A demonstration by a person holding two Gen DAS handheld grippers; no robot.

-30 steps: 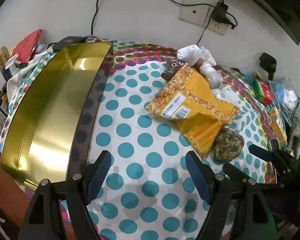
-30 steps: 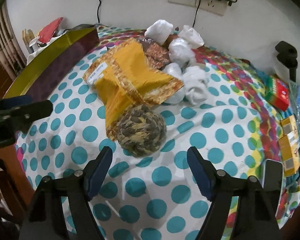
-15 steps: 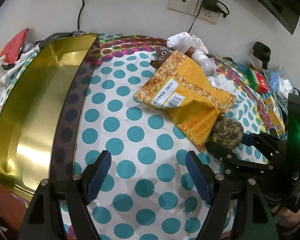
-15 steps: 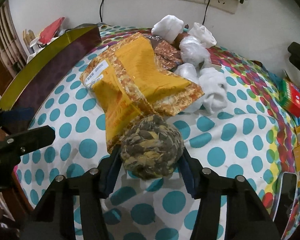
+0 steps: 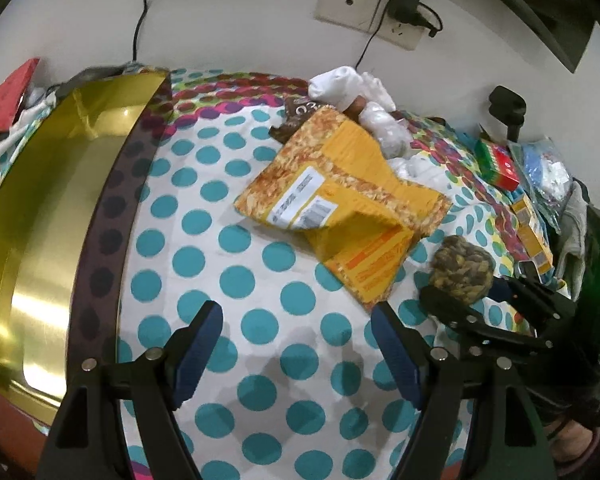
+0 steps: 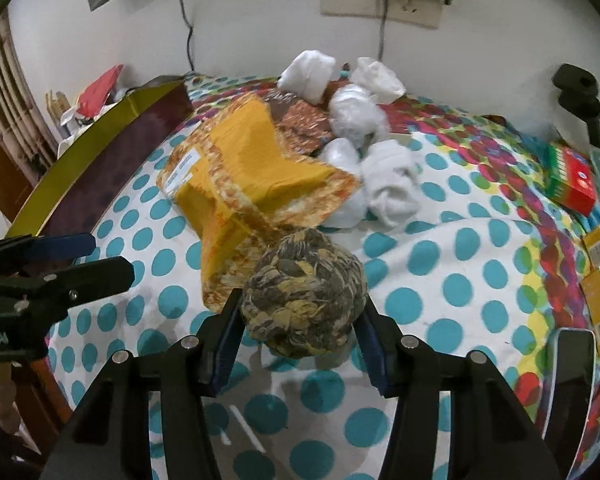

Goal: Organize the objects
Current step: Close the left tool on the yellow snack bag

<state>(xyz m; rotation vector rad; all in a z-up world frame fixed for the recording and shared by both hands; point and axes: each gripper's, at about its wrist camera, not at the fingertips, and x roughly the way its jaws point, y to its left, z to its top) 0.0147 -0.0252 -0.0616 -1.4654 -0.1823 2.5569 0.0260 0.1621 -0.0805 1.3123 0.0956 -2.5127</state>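
Two grippers work over the dotted cloth (image 5: 228, 280). Both pads of the right gripper (image 6: 298, 322) press the sides of a brown woven ball (image 6: 304, 296), which sits clamped between them, just above the cloth. Just beyond the ball lies a yellow packet (image 6: 256, 176), and past that a heap of white bundles (image 6: 364, 148). The left gripper (image 5: 296, 354) hovers with its jaws wide apart and nothing between them, only the cloth below. To its left stands a gold box (image 5: 52, 216); ahead and to its right lies the yellow packet, and the ball is further right.
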